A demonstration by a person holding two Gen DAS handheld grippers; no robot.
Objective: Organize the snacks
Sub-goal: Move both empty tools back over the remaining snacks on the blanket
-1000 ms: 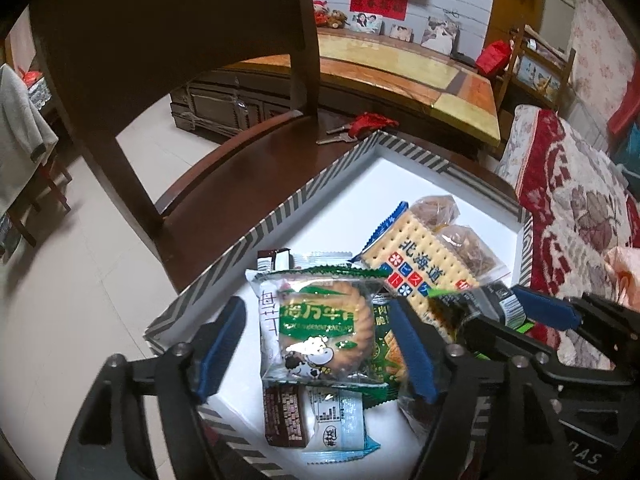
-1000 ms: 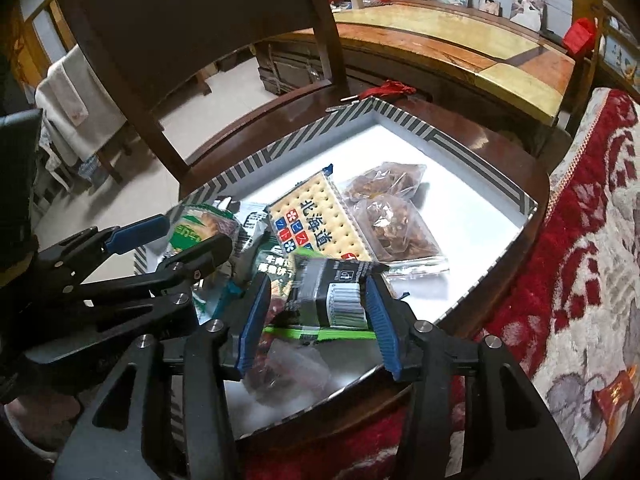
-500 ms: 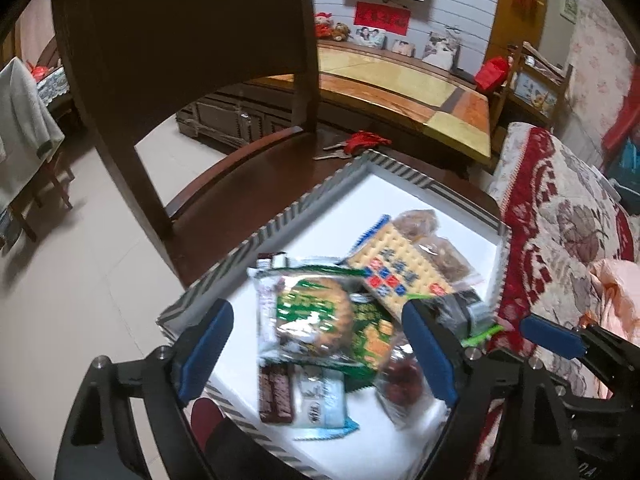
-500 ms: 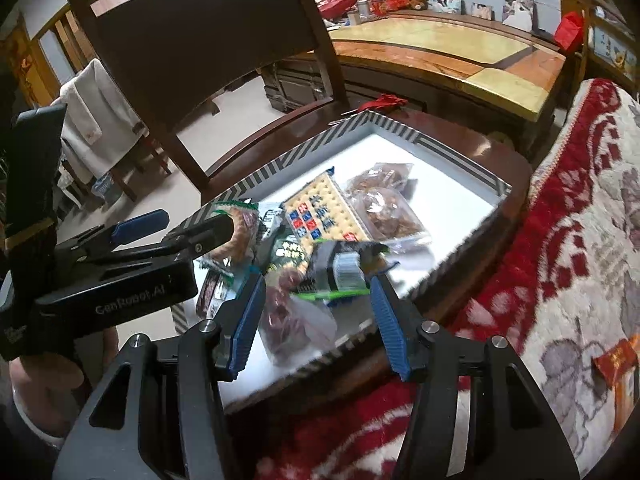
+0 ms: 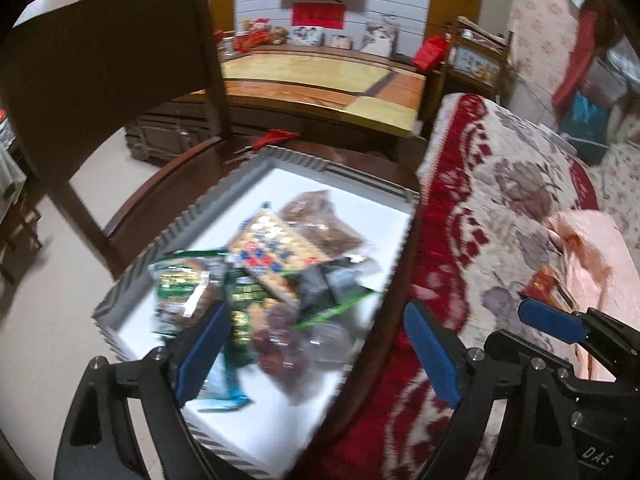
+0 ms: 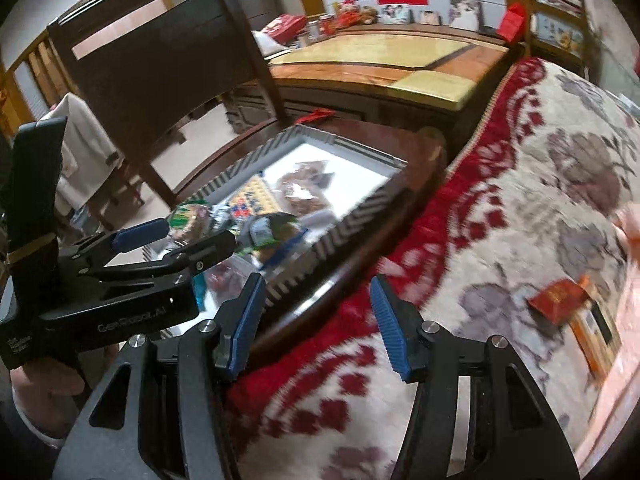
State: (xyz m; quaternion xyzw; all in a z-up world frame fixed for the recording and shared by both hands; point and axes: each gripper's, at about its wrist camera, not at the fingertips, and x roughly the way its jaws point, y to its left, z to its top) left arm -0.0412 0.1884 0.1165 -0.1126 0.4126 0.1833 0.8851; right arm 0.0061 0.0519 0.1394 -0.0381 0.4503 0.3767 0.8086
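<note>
A striped-rim tray (image 5: 192,212) (image 6: 352,220) on a dark wooden chair seat holds several snack packs: a cracker pack (image 5: 276,252), a green biscuit pack (image 5: 178,288), a black and green pack (image 5: 320,286) (image 6: 266,230) and brown nut packs (image 5: 324,224). My left gripper (image 5: 316,344) is open and empty, above the tray's near right corner. My right gripper (image 6: 318,320) is open and empty, over the red and cream blanket (image 6: 520,200) to the right of the tray. A red packet (image 6: 558,300) lies on the blanket.
The chair back (image 6: 160,60) rises behind and left of the tray. A long wooden table (image 5: 320,76) stands beyond. Red-handled scissors (image 5: 276,138) lie on the seat behind the tray. A pink cloth (image 5: 592,248) lies on the blanket.
My right gripper has let go of the black and green pack, which now lies in the tray, and has swung right over the blanket. My left gripper has pulled back and right.
</note>
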